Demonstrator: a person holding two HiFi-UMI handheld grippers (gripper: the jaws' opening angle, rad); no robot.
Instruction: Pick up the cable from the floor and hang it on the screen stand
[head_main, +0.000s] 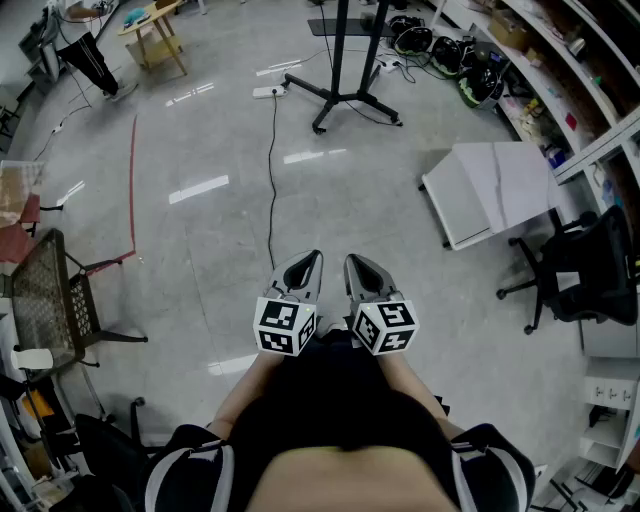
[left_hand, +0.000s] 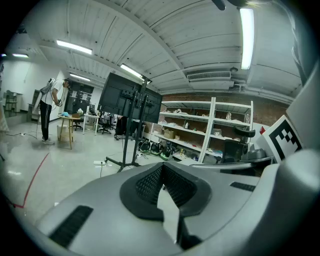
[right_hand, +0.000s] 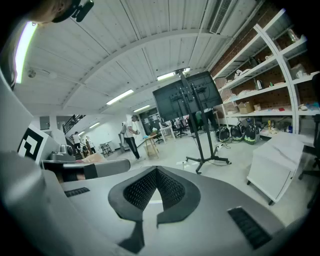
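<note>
A thin black cable (head_main: 271, 180) lies on the grey floor. It runs from a white power strip (head_main: 268, 92) near the screen stand (head_main: 340, 70) down toward my grippers. The stand is a black pole on wheeled legs; it carries a dark screen (left_hand: 127, 100) and also shows in the right gripper view (right_hand: 197, 135). My left gripper (head_main: 305, 264) and right gripper (head_main: 360, 266) are held side by side above the floor, pointing at the stand. Both are shut with nothing between the pads, as each gripper's own view shows: left gripper (left_hand: 162, 164), right gripper (right_hand: 156, 169). The cable's near end stops just ahead of the left gripper's tip.
A white cabinet (head_main: 490, 190) lies on the floor at the right, with a black office chair (head_main: 580, 270) and shelves (head_main: 560, 70) beyond it. Helmets (head_main: 440, 50) sit by the stand. At the left are a mesh chair (head_main: 50, 300), a red floor line (head_main: 132, 180) and a wooden table (head_main: 155, 35).
</note>
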